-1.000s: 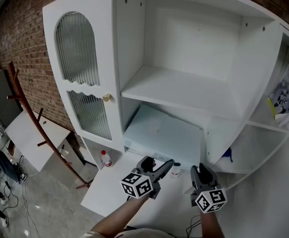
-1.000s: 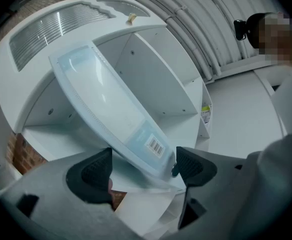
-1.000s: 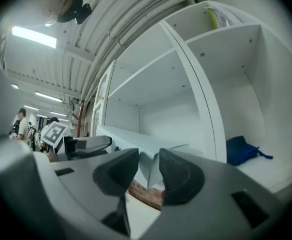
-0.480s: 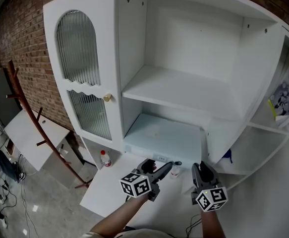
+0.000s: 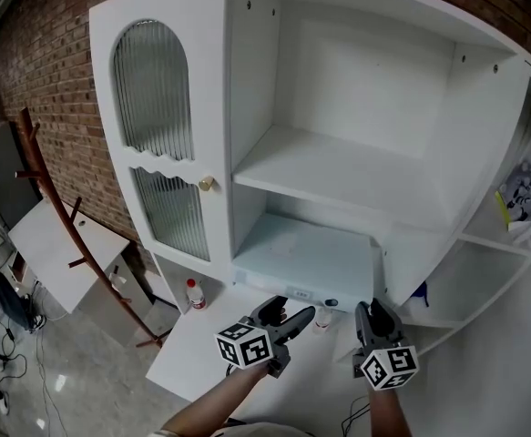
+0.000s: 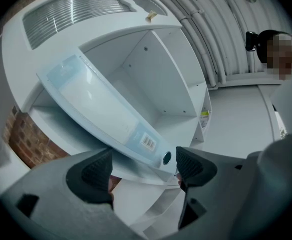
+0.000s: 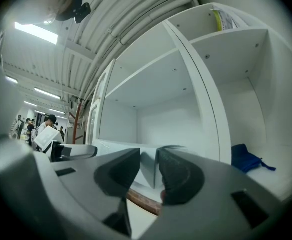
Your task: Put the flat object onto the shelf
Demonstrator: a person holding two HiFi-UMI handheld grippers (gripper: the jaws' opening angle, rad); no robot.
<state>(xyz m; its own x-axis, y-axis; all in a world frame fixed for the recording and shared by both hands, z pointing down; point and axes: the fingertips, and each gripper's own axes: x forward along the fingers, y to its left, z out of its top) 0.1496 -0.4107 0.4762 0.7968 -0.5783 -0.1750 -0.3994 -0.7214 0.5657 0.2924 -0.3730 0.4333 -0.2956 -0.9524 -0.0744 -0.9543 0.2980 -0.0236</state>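
Though unclear overhead, the right hand-held gripper (image 7: 148, 154) just clamped the binder (image 5: 306, 253).

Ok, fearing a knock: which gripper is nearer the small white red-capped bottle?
Left. The left gripper is right of the bottle, not touching; the right gripper, farther right, grips the pale-blue flat folder.

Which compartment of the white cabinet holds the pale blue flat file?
The lower middle compartment, beneath the bare upper shelf: the pale blue flat file lies in it. The side shelves hold a booklet and a blue cloth.
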